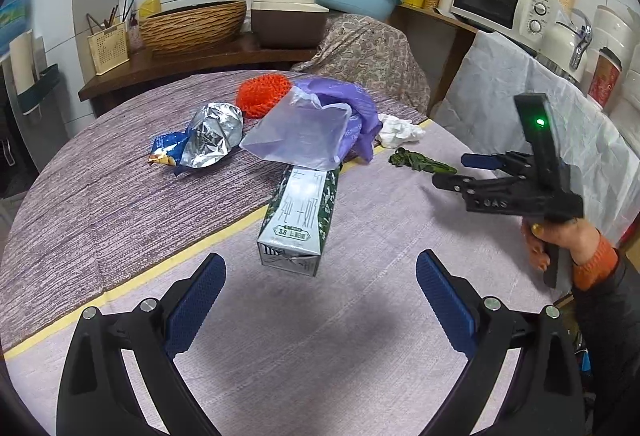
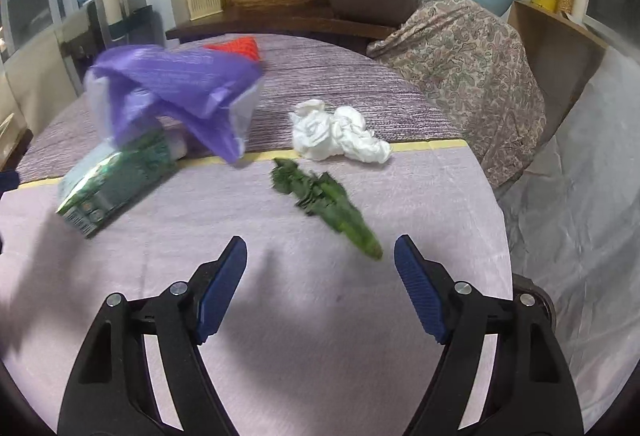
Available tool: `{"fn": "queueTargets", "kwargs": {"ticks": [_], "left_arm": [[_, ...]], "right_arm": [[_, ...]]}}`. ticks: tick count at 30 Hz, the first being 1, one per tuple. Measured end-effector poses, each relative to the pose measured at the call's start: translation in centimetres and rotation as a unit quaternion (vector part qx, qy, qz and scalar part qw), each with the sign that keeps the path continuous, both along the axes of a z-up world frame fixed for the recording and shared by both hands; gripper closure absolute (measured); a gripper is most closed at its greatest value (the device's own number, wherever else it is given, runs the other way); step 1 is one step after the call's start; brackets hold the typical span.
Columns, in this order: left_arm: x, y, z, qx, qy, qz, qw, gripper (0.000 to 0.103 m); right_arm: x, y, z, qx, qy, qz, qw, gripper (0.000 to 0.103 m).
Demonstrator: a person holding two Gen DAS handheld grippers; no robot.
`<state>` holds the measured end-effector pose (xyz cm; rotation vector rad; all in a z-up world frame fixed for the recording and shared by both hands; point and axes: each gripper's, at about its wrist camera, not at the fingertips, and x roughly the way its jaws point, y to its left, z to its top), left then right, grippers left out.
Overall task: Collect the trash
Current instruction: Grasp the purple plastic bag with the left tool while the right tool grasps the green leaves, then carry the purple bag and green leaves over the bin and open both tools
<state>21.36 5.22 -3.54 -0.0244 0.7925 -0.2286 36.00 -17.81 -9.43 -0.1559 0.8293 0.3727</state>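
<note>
Both grippers are spread wide with nothing held: the left gripper (image 1: 320,300) faces the milk carton (image 1: 298,214) lying on the table (image 1: 360,356), and the right gripper (image 2: 320,276) sits near the limp green vegetable scrap (image 2: 326,206). The carton looks light and stiff — best pinched across its narrow sides. The scrap is probably soft — best taken mid-stem.

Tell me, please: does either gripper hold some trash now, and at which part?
Nothing is held. The left gripper and right gripper are both open and empty, above the table.

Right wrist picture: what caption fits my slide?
Open right gripper nears a green leafy scrap beside crumpled tissue.
</note>
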Motion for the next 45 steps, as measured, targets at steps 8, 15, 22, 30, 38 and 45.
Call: {"fn": "queueTargets", "kwargs": {"ticks": [8, 15, 22, 30, 38, 45], "left_arm": [[3.1, 0.2, 1.1, 0.014, -0.013, -0.003, 0.9998, 0.008], [6.9, -0.2, 1.4, 0.047, -0.020, 0.002, 0.9987, 0.008], [9.8, -1.9, 1.4, 0.076, -0.021, -0.021, 0.9967, 0.006], [11.3, -3.0, 0.6, 0.108, -0.013, -0.028, 0.9937, 0.041], [10.7, -1.9, 1.6, 0.074, -0.024, -0.014, 0.9969, 0.066], [8.9, -0.8, 3.6, 0.040, -0.053, 0.007, 0.9978, 0.069]], "right_arm": [[3.3, 1.0, -2.1, -0.010, 0.024, 0.012, 1.000, 0.037], [2.9, 1.3, -1.7, -0.017, 0.019, 0.023, 0.999, 0.086], [1.4, 0.8, -1.6, -0.010, 0.014, 0.023, 1.000, 0.091], [0.0, 0.4, -1.7, -0.003, 0.006, 0.021, 1.000, 0.092], [-0.6, 0.2, -1.3, 0.023, -0.008, 0.010, 1.000, 0.092], [-1.9, 0.2, -0.4, 0.039, -0.030, 0.009, 0.999, 0.092]]}}
